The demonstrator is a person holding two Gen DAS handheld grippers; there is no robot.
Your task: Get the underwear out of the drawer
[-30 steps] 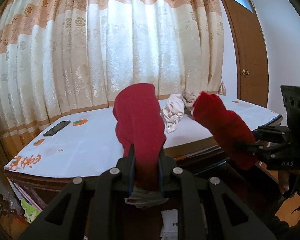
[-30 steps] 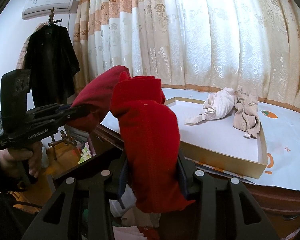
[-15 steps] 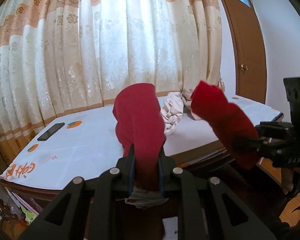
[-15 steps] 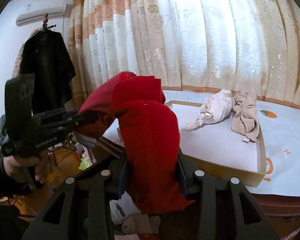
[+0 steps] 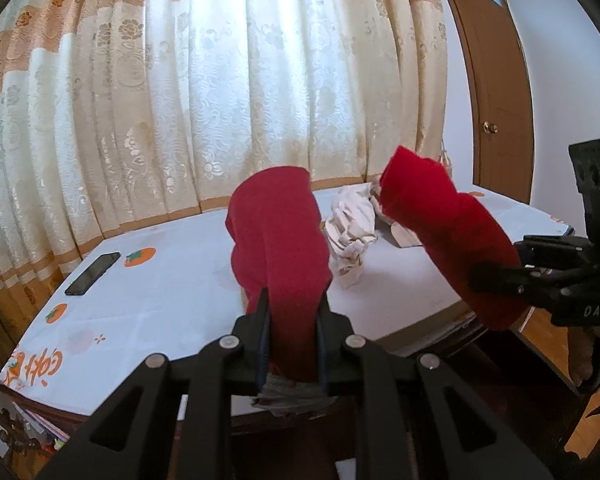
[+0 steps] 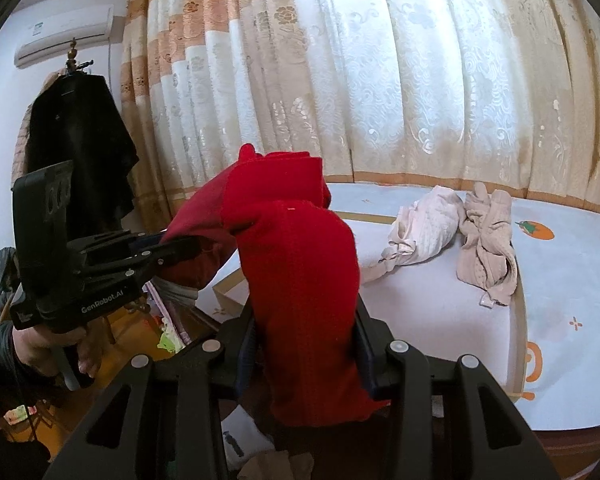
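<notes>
The red knitted cloth garment [image 5: 278, 248], taken here to be the underwear, is up in the air, stretched between the two tools above the white cloth-covered surface [image 5: 160, 300]. The left claw [image 5: 292, 340] sits at lower centre of the left wrist view, jaws narrow and clamped on one end of the red cloth, with a bit of grey fabric hanging below them. The right claw [image 6: 304, 344], at lower centre of the right wrist view, pinches the other end, which bunches thickly between its jaws. Each tool shows in the other's view: the right one at the right edge, the left one at the left edge with a hand wrapped round its handle.

The drawer itself is not clearly visible; only loose light cloth at the bottom edge of the right wrist view hints at it. So the lift-out step looks finished, and the carrying and setting-down step is in hand.

In the middle right of the right wrist view lies a shallow tan-rimmed tray [image 6: 516, 320], holding a crumpled cream garment [image 6: 428, 228] and a beige garment [image 6: 488, 248].

The next move probably calls for bringing both ends forward over the tray or the bare cloth beside it, lowering them together, and releasing only once the red cloth rests down, clear of the black phone [image 5: 93, 268] at the left.
</notes>
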